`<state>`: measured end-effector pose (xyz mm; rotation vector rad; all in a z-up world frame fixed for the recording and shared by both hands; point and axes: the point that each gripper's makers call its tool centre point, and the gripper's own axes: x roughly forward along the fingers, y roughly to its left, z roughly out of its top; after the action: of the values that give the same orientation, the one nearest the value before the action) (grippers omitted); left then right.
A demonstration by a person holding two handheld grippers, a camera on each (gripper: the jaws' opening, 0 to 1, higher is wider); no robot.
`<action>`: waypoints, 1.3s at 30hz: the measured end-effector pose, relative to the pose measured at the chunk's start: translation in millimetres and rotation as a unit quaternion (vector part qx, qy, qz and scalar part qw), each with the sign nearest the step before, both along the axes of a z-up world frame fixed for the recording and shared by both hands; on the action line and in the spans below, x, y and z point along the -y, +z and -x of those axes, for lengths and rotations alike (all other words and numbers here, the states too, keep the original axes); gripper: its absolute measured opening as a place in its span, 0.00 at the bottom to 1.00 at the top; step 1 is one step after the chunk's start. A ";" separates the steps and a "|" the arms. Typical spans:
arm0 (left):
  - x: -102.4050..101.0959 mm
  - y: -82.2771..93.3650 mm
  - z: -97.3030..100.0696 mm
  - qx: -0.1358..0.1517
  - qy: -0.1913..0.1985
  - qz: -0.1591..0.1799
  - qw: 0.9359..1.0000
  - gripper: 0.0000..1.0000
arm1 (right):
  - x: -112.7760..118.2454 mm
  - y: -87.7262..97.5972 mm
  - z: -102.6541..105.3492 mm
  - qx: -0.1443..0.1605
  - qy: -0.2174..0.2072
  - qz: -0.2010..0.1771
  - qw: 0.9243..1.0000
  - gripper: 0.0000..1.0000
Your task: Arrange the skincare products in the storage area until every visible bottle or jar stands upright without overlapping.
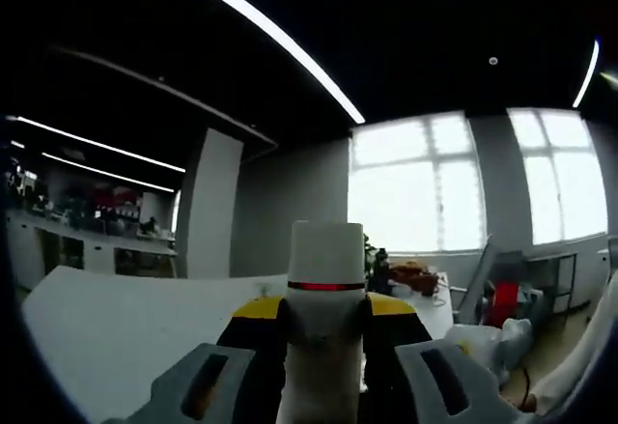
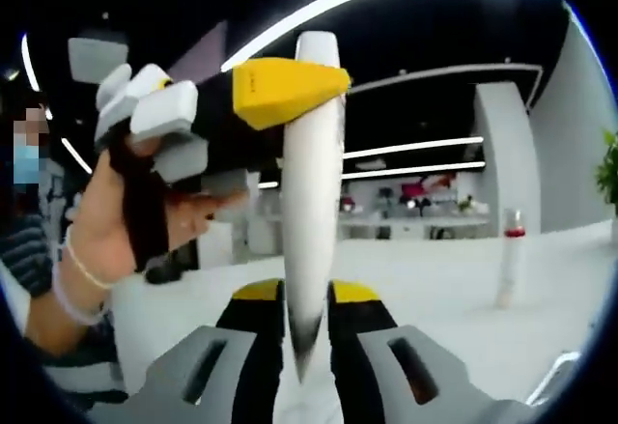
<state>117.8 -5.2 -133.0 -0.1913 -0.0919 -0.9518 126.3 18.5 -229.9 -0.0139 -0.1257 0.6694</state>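
Both grippers clamp one tall white plastic tube [image 2: 311, 212]: left gripper [image 2: 290, 91] grips its upper end, right gripper [image 2: 307, 323] its lower end, long axis running between them.

White tube [image 2: 311, 202] between both grippers' fingers [image 2: 259, 323]
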 end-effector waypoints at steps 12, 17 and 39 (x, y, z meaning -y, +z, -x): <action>-5.8 -6.7 3.7 0.019 -0.003 0.009 1.000 0.31 | 8.1 -6.6 -5.1 0.003 -0.034 0.054 0.998 0.08; -8.3 -8.6 -1.4 0.020 -0.002 0.009 1.000 0.33 | 15.3 -9.3 -8.7 -0.001 -0.048 0.094 0.994 0.07; -55.5 -51.9 -3.7 0.065 0.126 -0.079 0.987 0.55 | 72.9 8.0 -18.4 0.118 -0.186 0.344 0.913 0.06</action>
<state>121.5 50.3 -184.9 0.0292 -0.1574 -0.7153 144.8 -54.4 -221.9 -0.7842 -0.1098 0.2987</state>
